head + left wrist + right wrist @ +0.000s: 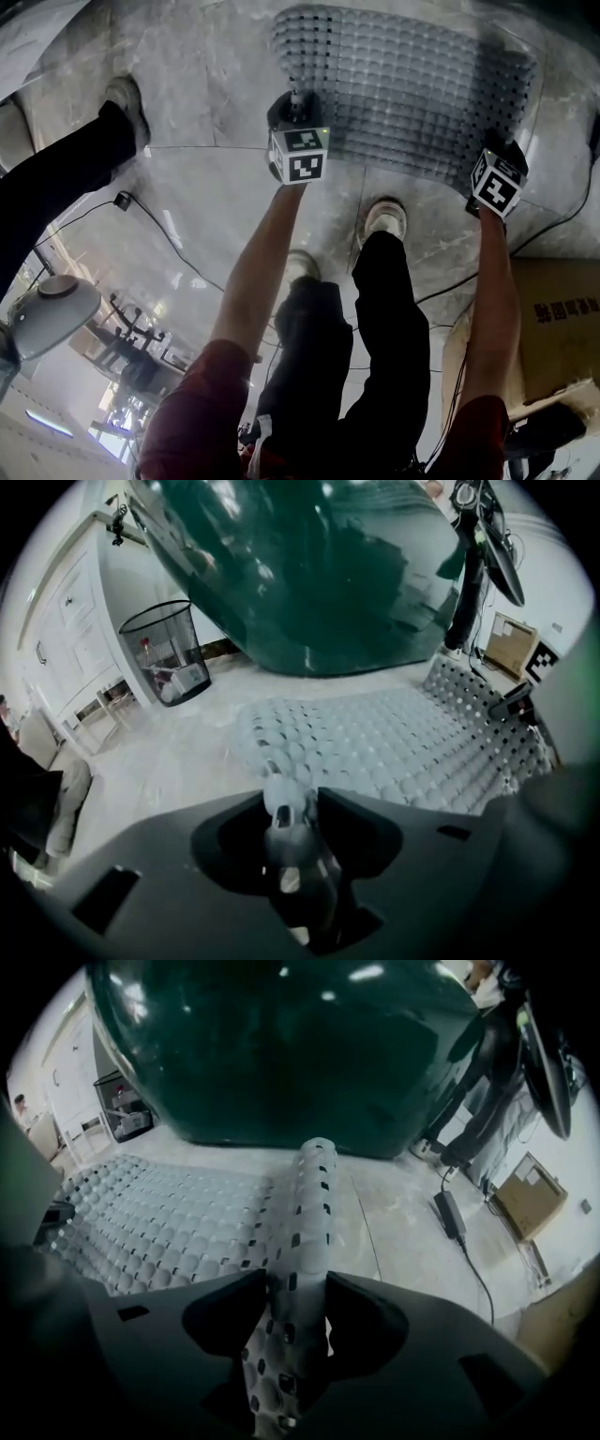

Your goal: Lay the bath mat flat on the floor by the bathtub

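The grey, bumpy, perforated bath mat point(403, 84) lies spread on the marble floor beside the dark green bathtub point(309, 574). My left gripper point(298, 98) is at the mat's near left corner. In the left gripper view that corner point(281, 803) sits between the jaws of the left gripper point(289, 808), with dark gaps beside it. My right gripper point(502, 150) is at the near right corner. There the mat's edge point(309, 1204) rises as a narrow fold into the right gripper point(291, 1302), and a sliver of floor shows between the fold and the right jaw.
A wire waste bin point(164, 649) stands left of the tub. A power adapter and its cable point(450, 1211) lie on the floor to the right, near a cardboard box point(562, 328). My own shoes point(384, 216) are just behind the mat. Another person's leg point(56, 169) stands at the left.
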